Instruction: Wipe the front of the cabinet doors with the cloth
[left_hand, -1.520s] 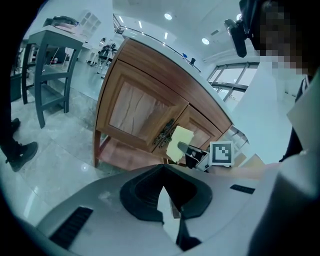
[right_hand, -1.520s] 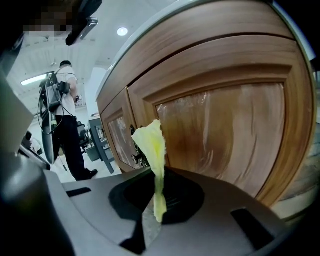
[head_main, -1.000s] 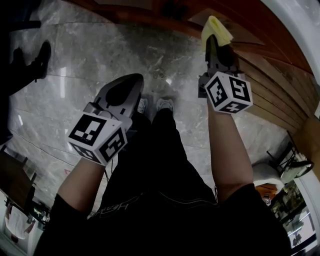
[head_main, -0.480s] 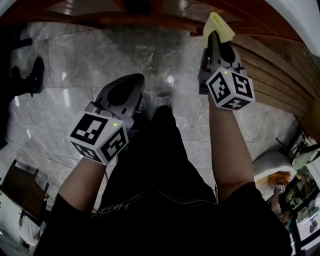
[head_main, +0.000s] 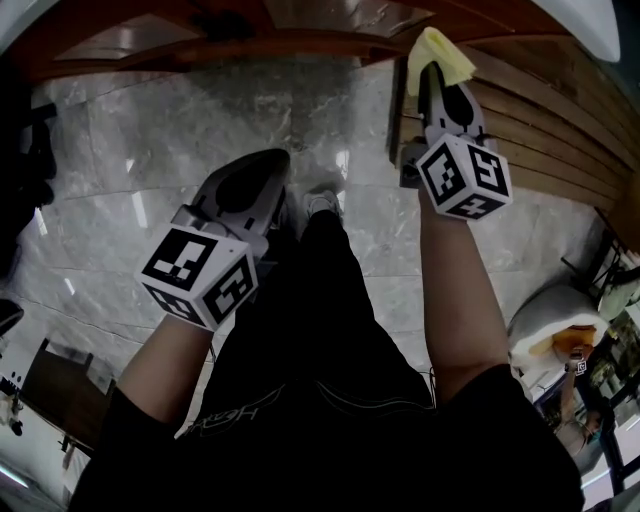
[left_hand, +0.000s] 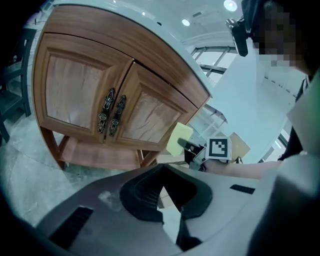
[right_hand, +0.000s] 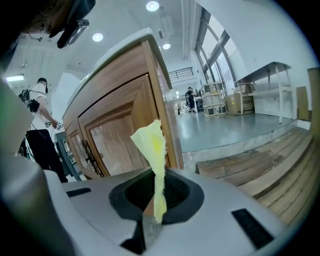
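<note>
Up at one o'clock in the head view, my right gripper (head_main: 434, 78) has hardly stirred over the last second. It has only crept a touch toward three o'clock, with its jaws pinched tight on the yellow cloth (head_main: 436, 52). What has changed is the background. The marble floor (head_main: 170, 130) has swung round, the wooden slats (head_main: 545, 135) at two o'clock have spread wider, and the dark shoe at nine o'clock has slid out of view. I take that as turning to face the work, not wiping: nothing touches wood yet.

The cloth stands up out of the jaws with its long axis in line with them. Its free end points forward to twelve o'clock and leans a little to eleven. The right gripper view shows it nearly edge-on. The cabinet doors (left_hand: 117, 107) sit at ten o'clock there, seen obliquely, so I judge the cloth must still be brought square to them.

My left gripper (head_main: 268, 160) hangs over the floor, jaws closed on nothing.
</note>
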